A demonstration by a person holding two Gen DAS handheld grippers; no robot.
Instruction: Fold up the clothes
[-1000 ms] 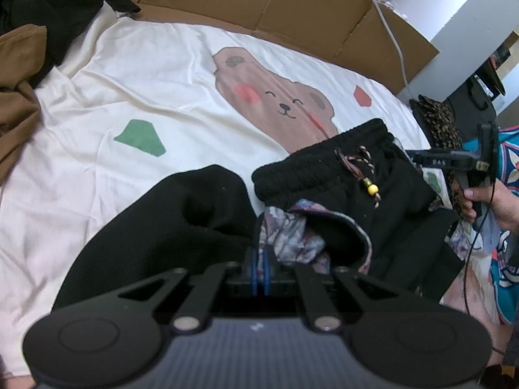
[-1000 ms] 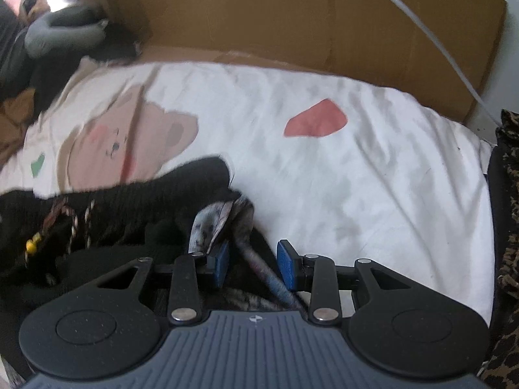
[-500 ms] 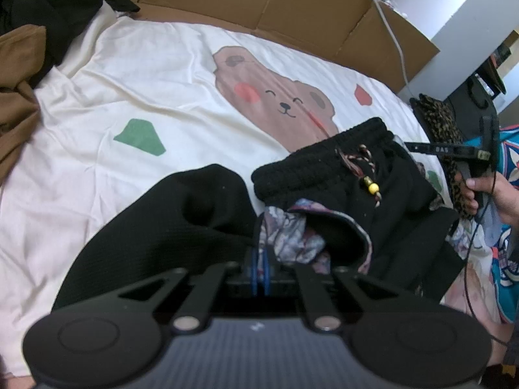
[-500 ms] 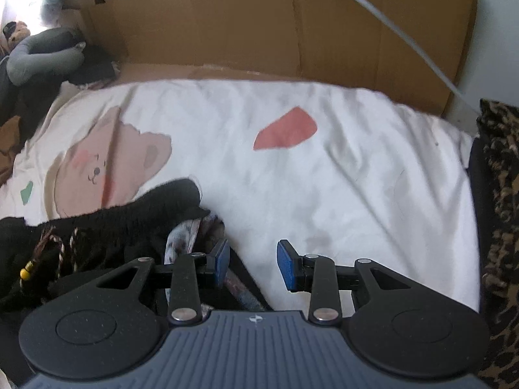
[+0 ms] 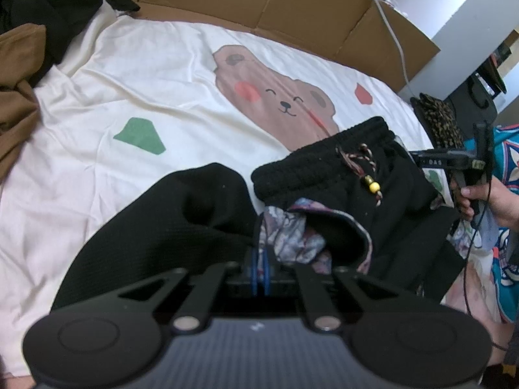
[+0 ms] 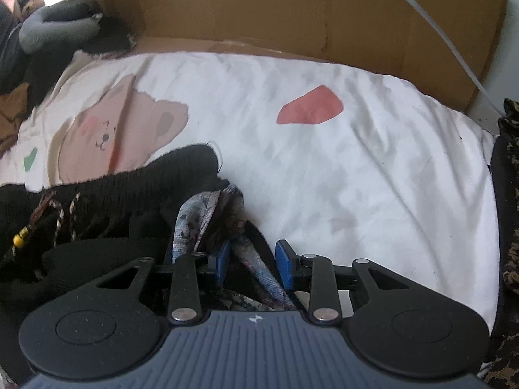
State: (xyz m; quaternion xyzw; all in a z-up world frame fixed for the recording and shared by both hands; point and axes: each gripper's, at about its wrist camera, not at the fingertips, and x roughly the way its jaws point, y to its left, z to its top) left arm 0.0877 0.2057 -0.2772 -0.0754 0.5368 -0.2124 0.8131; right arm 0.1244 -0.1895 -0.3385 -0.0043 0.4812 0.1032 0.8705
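Black drawstring shorts (image 5: pixel 340 175) on bear-print bedsheet (image 5: pixel 162 74); left claw (image 5: pixel 259 270) pinching patterned lining (image 5: pixel 288 236); right claw (image 6: pixel 253 264) closing around lining, 6 o'clock

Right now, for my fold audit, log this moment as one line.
left gripper: shut on black shorts | right gripper: closing, patterned lining between pads | bear sheet

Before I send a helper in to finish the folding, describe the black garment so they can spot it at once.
On the cream sheet with the brown bear print, look just below the bear's face. The black garment lies bunched there, its ribbed waistband uppermost. What sets it apart from the dark and brown clothes at the sheet's far corner is its braided drawstring with yellow beads and its patterned lining.
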